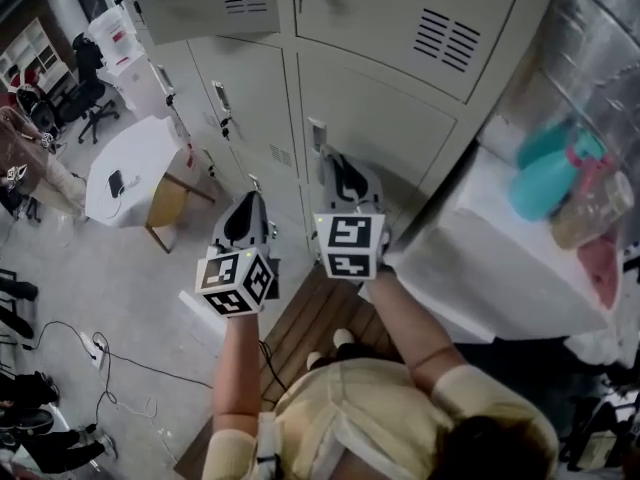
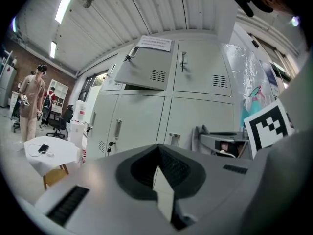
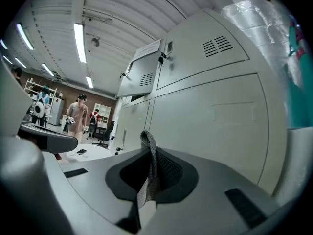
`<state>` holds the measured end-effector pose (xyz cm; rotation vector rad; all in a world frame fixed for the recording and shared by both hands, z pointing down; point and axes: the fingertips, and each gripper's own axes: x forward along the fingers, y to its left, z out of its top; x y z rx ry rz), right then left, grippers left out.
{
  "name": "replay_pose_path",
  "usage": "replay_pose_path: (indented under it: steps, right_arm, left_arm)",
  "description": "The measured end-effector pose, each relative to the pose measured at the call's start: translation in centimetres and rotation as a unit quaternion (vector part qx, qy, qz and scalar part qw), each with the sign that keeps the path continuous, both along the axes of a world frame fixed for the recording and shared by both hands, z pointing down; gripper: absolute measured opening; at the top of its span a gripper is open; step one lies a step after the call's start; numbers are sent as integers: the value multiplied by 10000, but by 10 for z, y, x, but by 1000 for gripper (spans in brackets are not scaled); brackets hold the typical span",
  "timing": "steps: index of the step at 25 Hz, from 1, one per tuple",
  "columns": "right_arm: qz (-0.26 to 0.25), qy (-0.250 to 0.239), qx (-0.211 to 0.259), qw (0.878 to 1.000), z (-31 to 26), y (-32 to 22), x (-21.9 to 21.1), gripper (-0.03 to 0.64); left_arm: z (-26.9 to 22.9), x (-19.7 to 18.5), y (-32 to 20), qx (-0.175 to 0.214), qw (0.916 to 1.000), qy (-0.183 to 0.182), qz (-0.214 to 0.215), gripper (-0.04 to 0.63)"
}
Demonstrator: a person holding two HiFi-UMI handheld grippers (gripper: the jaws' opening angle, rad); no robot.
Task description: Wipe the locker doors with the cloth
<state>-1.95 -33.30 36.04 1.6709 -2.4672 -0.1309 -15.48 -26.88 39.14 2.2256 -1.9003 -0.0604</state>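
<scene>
Cloth [image 3: 148,141], grey and woven, stands pinched between the fingers of your right gripper [image 3: 149,155], which are clamped tight on it, with a loop poking up past their tips. Just ahead of those fingers rises a pale locker door [image 3: 215,116]; whether the cloth touches it cannot be told. Your left gripper [image 2: 158,155] has its fingers pressed together with nothing between them. Beyond and above them, an upper door [image 2: 146,72] hangs ajar.
</scene>
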Motion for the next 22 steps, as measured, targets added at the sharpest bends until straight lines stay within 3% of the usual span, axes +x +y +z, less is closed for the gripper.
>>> replay_pose_path:
  steps: [12, 22]
  right_arm:
    - [-49, 204, 8, 9998, 15, -43, -24, 18]
    - [320, 330, -128, 9989, 28, -52, 4, 19]
  left_arm:
    - [7, -29, 8, -119, 9990, 101, -427, 2]
    - [6, -16, 3, -99, 9996, 86, -257, 2]
